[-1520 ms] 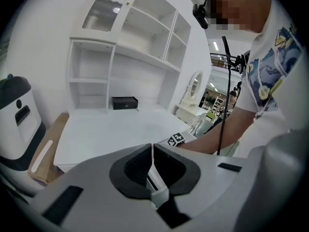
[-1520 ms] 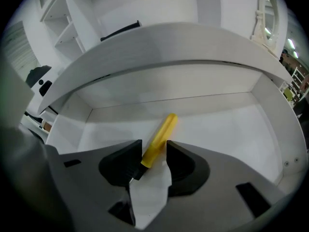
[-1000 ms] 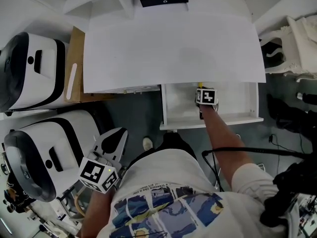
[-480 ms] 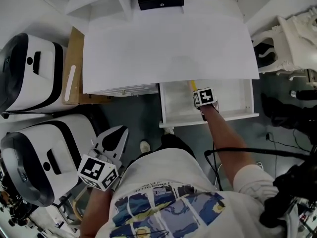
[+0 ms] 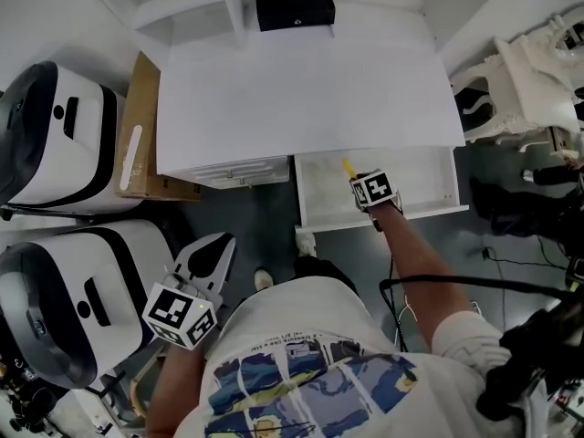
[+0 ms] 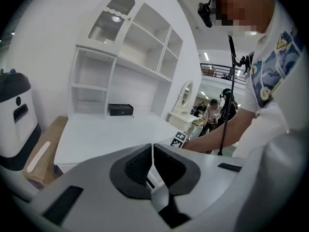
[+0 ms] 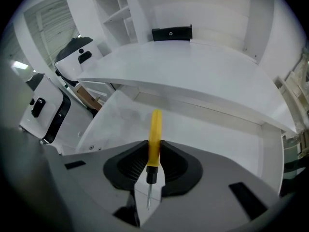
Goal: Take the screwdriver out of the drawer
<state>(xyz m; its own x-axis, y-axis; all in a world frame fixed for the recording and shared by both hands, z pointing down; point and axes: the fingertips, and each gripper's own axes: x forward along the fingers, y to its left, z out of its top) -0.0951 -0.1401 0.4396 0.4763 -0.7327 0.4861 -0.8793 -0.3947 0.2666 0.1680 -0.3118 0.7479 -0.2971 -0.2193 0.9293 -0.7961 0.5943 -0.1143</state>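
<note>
The yellow-handled screwdriver (image 7: pixel 154 139) is clamped between the jaws of my right gripper (image 7: pixel 153 154), its handle pointing out ahead and its thin metal shaft back toward the camera. It hangs above the open white drawer (image 7: pixel 212 144). From the head view the right gripper (image 5: pixel 354 177) is over the drawer (image 5: pixel 424 210) under the white desk top (image 5: pixel 301 80), and the yellow handle tip (image 5: pixel 348 165) pokes out past it. My left gripper (image 5: pixel 212 255) is low at the left beside the person's body, jaws together with nothing between them (image 6: pixel 152 159).
A black box (image 5: pixel 294 7) sits at the back of the desk. Two white and black machines (image 5: pixel 55 135) stand to the left, with a cardboard box (image 5: pixel 137 144) against the desk. White ornate furniture (image 5: pixel 529 89) and dark cables crowd the right side.
My right gripper has lifted the screwdriver up from the drawer floor and rolled, so the yellow handle now shows past the marker cube. The left gripper shifted slightly.
</note>
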